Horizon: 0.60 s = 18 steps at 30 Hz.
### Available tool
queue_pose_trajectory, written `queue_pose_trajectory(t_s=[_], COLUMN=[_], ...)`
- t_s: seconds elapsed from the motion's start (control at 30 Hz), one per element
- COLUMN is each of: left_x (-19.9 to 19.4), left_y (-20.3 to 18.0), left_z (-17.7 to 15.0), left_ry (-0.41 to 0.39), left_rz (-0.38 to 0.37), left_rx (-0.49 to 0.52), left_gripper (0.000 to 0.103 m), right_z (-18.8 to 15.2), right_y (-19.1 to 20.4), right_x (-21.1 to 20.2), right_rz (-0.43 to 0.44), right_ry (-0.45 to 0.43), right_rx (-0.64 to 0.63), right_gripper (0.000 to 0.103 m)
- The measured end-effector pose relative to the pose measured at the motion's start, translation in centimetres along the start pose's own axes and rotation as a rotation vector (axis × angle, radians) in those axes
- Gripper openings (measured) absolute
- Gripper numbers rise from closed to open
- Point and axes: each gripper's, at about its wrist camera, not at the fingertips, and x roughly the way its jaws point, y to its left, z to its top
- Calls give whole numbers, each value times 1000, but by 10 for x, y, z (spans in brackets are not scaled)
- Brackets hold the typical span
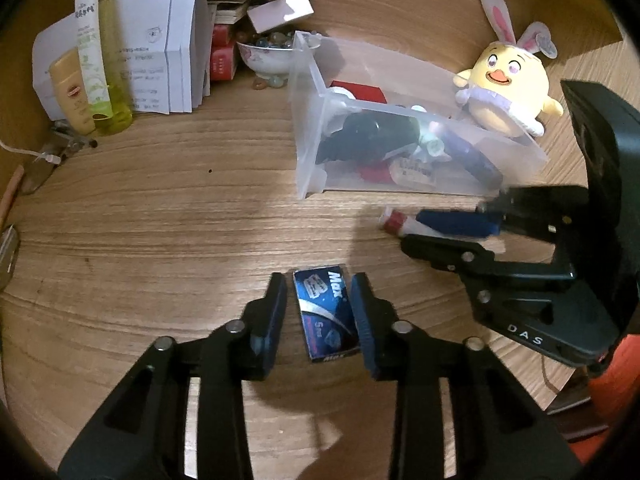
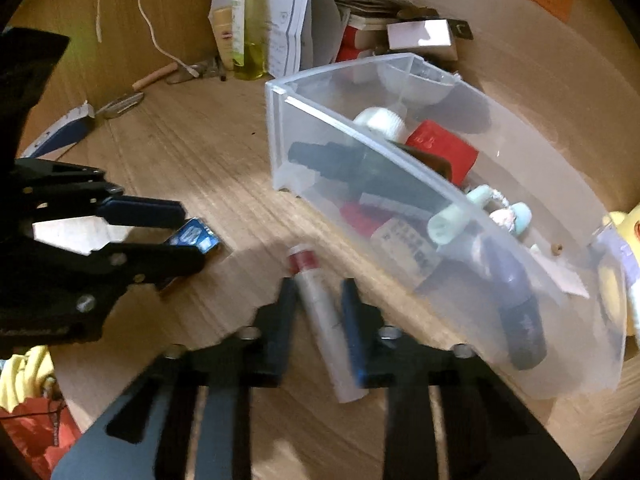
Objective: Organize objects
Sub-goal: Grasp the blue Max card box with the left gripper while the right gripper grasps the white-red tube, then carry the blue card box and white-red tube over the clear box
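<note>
A small blue "Max" box [image 1: 326, 312] lies on the wooden table between the fingers of my left gripper [image 1: 320, 292], which is open around it with small gaps on both sides. It also shows in the right wrist view [image 2: 194, 237]. A white tube with a red cap [image 2: 322, 316] lies on the table between the fingers of my right gripper [image 2: 318, 294], which is open around it. In the left wrist view the right gripper [image 1: 452, 228] straddles the tube [image 1: 394, 220]. A clear plastic bin [image 1: 320, 92] holds several items.
A yellow plush chick with rabbit ears [image 1: 506, 84] sits behind the bin. Papers [image 1: 160, 52], bottles [image 1: 100, 60], a bowl of marbles [image 1: 268, 52] and red boxes crowd the back left. A cable [image 2: 152, 28] and a blue-white packet [image 2: 64, 132] lie at left.
</note>
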Motion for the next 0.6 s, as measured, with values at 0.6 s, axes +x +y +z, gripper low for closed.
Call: queue_pose_trajectory(t_s=[0.6], left_x=[-13], left_y=[1], left_z=[-12], left_ry=[-9], left_rz=[-30], left_rx=[-53], left_gripper=[23], right_z=[-23], right_y=[-5], right_x=[-45], right_rz=[28], right_ry=[-115], right_rx=[108], right_gripper=[14])
